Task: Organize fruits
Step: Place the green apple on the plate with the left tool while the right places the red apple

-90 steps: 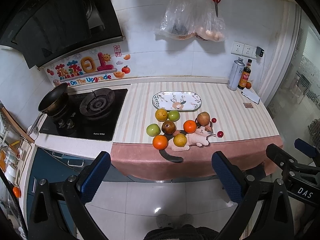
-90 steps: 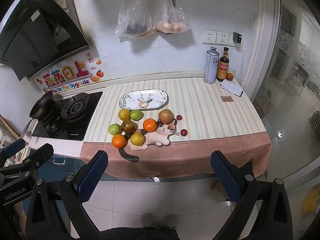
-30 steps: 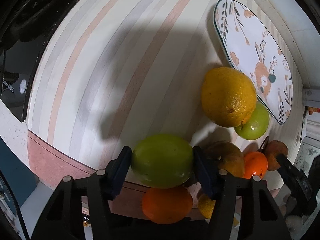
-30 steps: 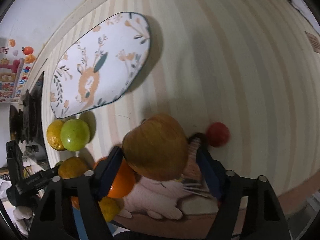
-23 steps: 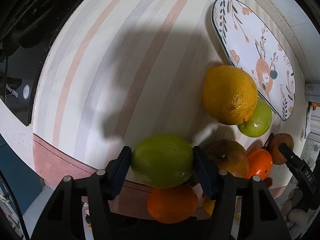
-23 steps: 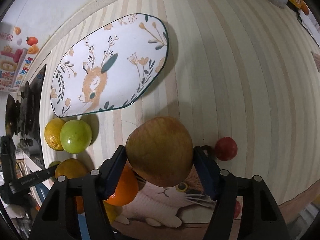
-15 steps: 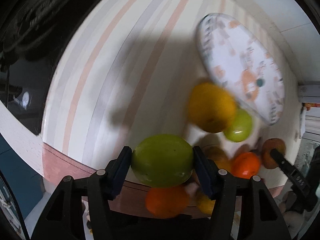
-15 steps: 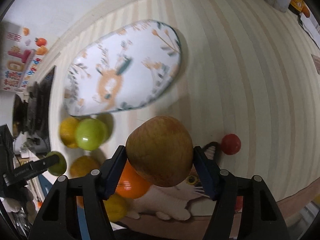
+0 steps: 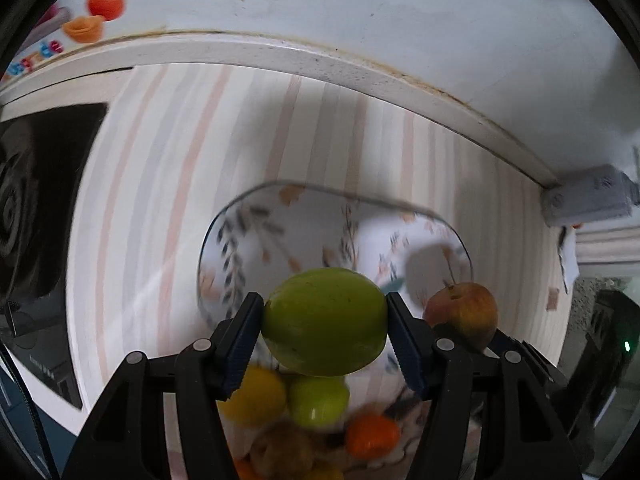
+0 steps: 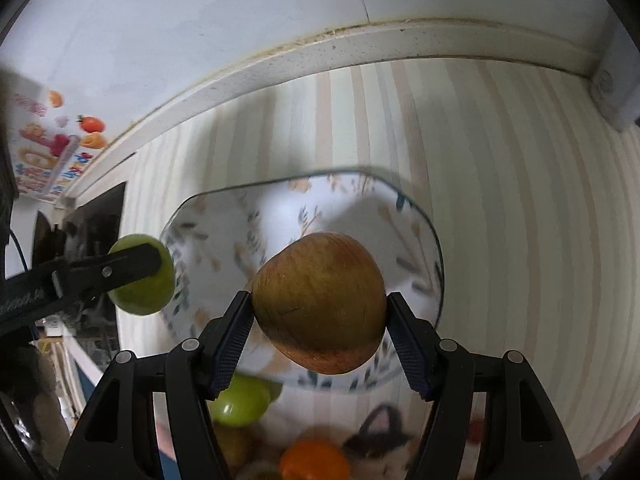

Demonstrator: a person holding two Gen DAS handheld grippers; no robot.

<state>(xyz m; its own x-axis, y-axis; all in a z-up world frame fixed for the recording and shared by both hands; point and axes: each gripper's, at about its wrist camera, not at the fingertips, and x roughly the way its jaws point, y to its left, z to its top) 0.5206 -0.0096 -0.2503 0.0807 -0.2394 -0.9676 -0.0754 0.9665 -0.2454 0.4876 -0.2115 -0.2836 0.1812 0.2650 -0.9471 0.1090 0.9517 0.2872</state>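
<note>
My left gripper (image 9: 325, 335) is shut on a green apple (image 9: 325, 320) and holds it above the near edge of the floral oval plate (image 9: 280, 236). My right gripper (image 10: 320, 320) is shut on a red-brown apple (image 10: 320, 300), held over the same plate (image 10: 224, 248). The red-brown apple also shows in the left wrist view (image 9: 462, 316). The green apple also shows in the right wrist view (image 10: 146, 276), in the left gripper's fingers (image 10: 120, 266). The plate holds no fruit.
Below the grippers on the striped counter (image 9: 168, 152) lie a yellow citrus (image 9: 252, 400), a green fruit (image 9: 318, 400), an orange (image 9: 372, 436) and a brown fruit (image 9: 282, 452). A cat-shaped mat (image 10: 380, 440) lies near the front. The black stove (image 9: 36, 200) is at left.
Both grippers have lifted their fruit off the counter and swung toward the wall, so the plate now lies straight ahead under both apples.
</note>
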